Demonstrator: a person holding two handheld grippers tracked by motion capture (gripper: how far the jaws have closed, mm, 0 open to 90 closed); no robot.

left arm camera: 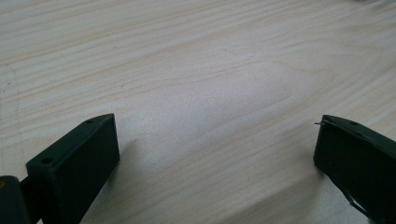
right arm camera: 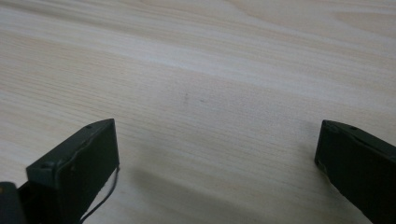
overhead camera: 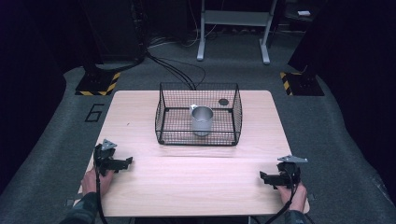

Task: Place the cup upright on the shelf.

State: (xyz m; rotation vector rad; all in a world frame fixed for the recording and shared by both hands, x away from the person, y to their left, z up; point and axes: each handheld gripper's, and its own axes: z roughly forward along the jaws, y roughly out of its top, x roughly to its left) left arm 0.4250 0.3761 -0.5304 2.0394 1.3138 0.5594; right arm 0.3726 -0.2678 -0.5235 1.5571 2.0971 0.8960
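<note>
I see a shiny metal cup (overhead camera: pixel 202 120) standing upright inside a black wire basket (overhead camera: pixel 163 112) mid-worktop (overhead camera: pixel 196 182).

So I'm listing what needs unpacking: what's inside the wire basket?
A metal cup stands upright inside the wire basket. A small dark round spot shows near its back; the cup's contents can't be seen.

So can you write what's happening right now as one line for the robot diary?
left gripper: open, on table | right gripper: open, on table | metal cup: upright inside wire basket | nothing held
</note>
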